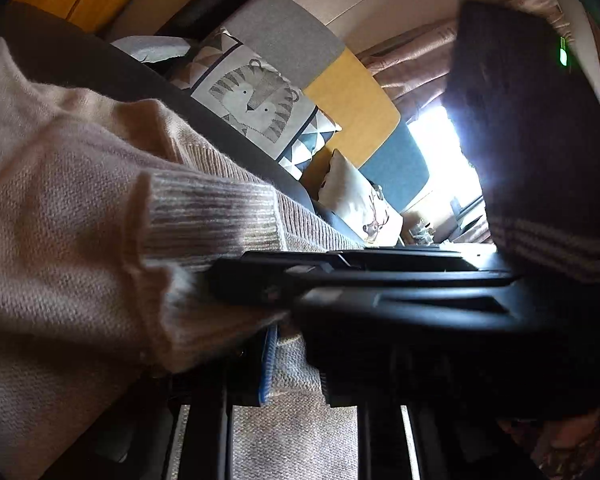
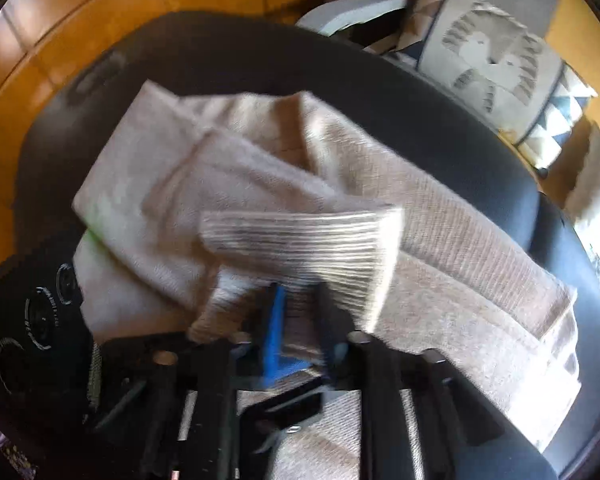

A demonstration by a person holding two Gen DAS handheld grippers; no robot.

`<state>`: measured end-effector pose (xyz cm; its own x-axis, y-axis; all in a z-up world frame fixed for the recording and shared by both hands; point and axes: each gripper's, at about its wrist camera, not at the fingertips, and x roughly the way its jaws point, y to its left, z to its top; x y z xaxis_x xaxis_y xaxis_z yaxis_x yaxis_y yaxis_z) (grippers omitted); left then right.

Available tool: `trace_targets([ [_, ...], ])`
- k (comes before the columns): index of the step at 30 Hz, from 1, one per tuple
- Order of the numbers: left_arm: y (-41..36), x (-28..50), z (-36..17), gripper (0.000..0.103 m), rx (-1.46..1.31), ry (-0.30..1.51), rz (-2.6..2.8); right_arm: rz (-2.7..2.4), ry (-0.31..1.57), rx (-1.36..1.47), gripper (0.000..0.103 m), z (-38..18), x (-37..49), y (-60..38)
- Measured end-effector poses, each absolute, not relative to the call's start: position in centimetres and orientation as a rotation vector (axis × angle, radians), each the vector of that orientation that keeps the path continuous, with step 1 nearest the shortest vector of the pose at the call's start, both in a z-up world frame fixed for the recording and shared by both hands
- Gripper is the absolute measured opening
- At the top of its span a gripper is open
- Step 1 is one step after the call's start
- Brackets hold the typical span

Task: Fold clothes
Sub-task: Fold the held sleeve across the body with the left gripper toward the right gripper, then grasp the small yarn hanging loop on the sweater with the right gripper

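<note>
A beige knit sweater (image 1: 60, 200) lies partly folded on a dark round table (image 2: 380, 80). In the right wrist view the sweater (image 2: 220, 160) has a sleeve laid across it. The sleeve's ribbed cuff (image 2: 300, 248) runs down into my right gripper (image 2: 300, 328), which is shut on the cuff beside its blue pad (image 2: 276, 332). In the left wrist view my left gripper (image 1: 294, 364) pinches a strip of the same knit between its fingers. The right gripper's black body (image 1: 400, 304) crosses that view, its tip at the ribbed cuff (image 1: 220, 216).
A person's dark striped sleeve (image 1: 532, 140) fills the right of the left wrist view. Beyond the table's edge (image 1: 100, 68) stands a seat with a tiger-print cushion (image 1: 256, 100) and a second cushion (image 1: 360, 200). Wooden floor (image 2: 100, 20) surrounds the table.
</note>
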<state>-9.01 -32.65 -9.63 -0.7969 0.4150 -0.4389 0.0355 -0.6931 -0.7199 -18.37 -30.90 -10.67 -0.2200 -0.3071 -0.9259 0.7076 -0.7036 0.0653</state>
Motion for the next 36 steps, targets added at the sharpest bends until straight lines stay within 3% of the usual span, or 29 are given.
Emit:
trace_targets([
  [2, -32.6, -8.9, -9.6, 0.018, -0.876, -1.102, 2.564, -2.012, 0.362, 1.375, 0.000, -10.5, -18.9, -29.2],
  [9, -32.7, -8.7, -9.6, 0.018, -0.866, -1.110, 2.577, -2.013, -0.002, 1.270, 0.004, -8.6, -19.5, -24.2],
  [10, -32.8, -8.7, -9.7, 0.018, -0.866, -1.124, 2.567, -1.986, 0.008, 1.235, 0.007, -7.9, -19.0, -24.1],
  [12, -33.2, -8.7, -9.8, 0.018, -0.860, -1.148, 2.553, -1.922, 0.207, 1.212, 0.037, -7.1, -17.9, -26.4],
  [14, -33.3, -8.7, -9.9, 0.018, -0.862, -1.163, 2.539, -1.846, 0.425, 1.211, 0.046, -6.8, -16.8, -28.8],
  [17, -33.5, -8.6, -9.9, 0.018, -0.858, -1.177, 2.530, -1.753, 0.761, 1.207, 0.046, -7.2, -15.7, -32.4],
  [23, -33.8, -8.5, -10.0, 0.024, -0.845, -1.197, 2.528, -1.542, 1.044, 1.240, 0.046, -9.6, -14.6, -37.5],
  [28, -33.8, -8.5, -10.0, 0.024, -0.838, -1.192, 2.526, -1.605, 0.991, 1.256, 0.044, -10.8, -14.9, -38.3],
  [30, -33.8, -8.5, -10.0, 0.024, -0.835, -1.194, 2.525, -1.655, 0.980, 1.236, 0.022, -11.0, -14.9, -38.0],
  [33, -33.9, -8.5, -10.1, 0.024, -0.831, -1.197, 2.522, -1.747, 0.896, 1.204, 0.011, -10.4, -15.1, -36.9],
  [36, -33.8, -8.7, -10.2, 0.024, -0.829, -1.198, 2.521, -1.880, 0.715, 1.182, 0.010, -9.1, -15.9, -34.5],
])
